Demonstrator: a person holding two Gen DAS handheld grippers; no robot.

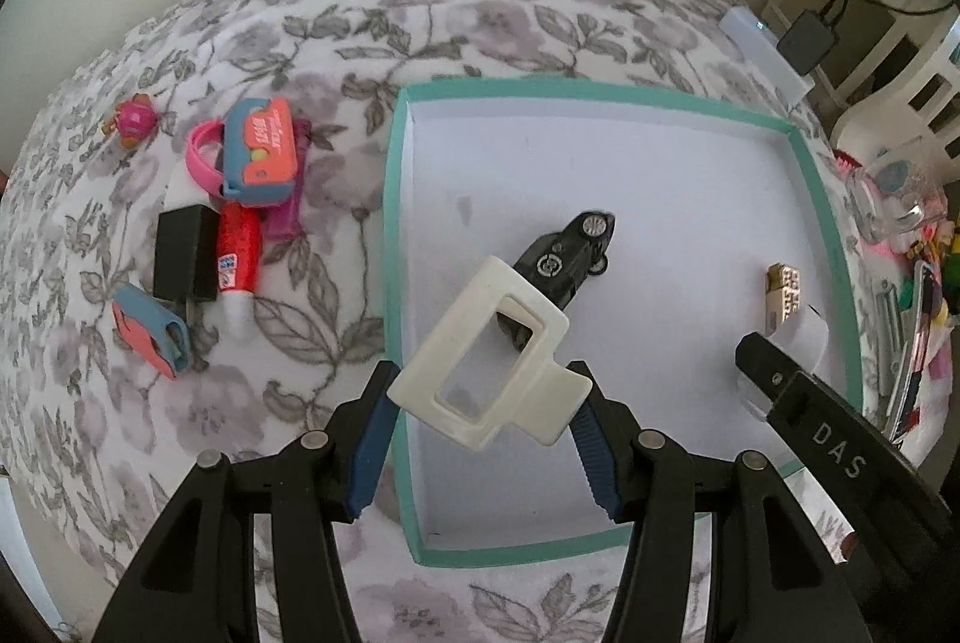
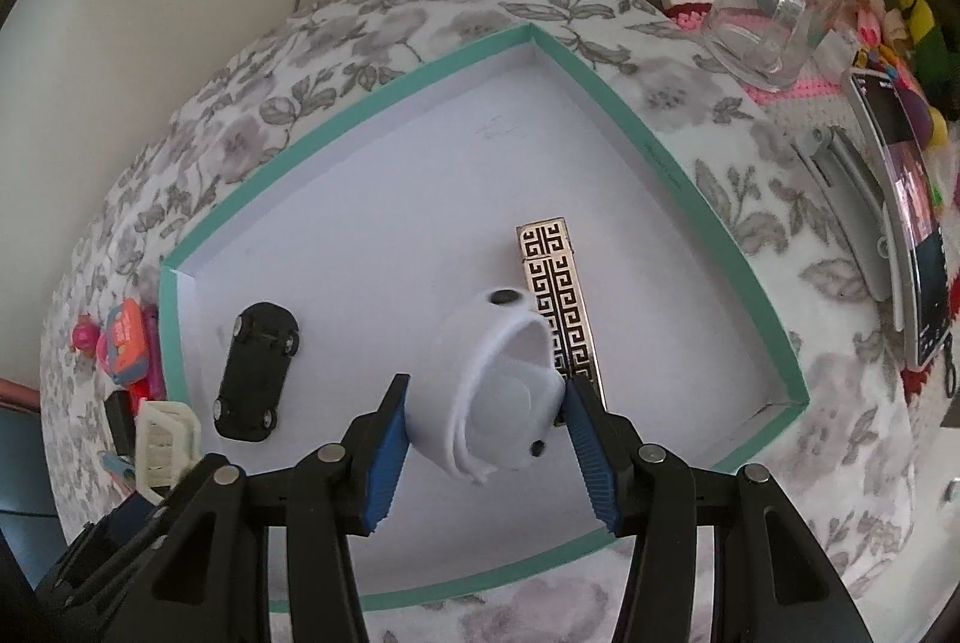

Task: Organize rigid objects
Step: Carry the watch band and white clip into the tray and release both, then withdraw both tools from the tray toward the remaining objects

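Basically both grippers are loaded and over the teal-rimmed box (image 1: 393,199), so the step looks like drop-off. Left gripper (image 1: 486,424) pinches a cream plastic hair clip (image 1: 489,352), a flat rectangular frame with a window cut through it, held by its tab end at lower centre of the left view; it hangs over the box's left wall, so I'd carry it further inside before opening. Right gripper (image 2: 486,427) is clamped on a white silicone band (image 2: 492,385) curled into a loop with dark studs, centre of the right view, above the box floor and just beside the gold key-pattern bar (image 2: 555,295). Band is soft and will spring when released; lower it near the floor and open slowly so it doesn't hop onto the bar. Clip is rigid and light, likely to slide on the smooth white card floor. Already in the box: black toy car (image 1: 567,253), glossy, lying wheels-up mid-frame in the left view, and the bar, metallic and flat, at right. Keep the clip clear of the car. Still outside on the floral cloth (image 1: 288,331), left of the left view: orange-and-blue toy case (image 1: 261,151), pink ring (image 1: 201,157), black block (image 1: 183,253), red tube (image 1: 237,259). Cloth looks soft and rumpled, so those picks may need a deeper reach.
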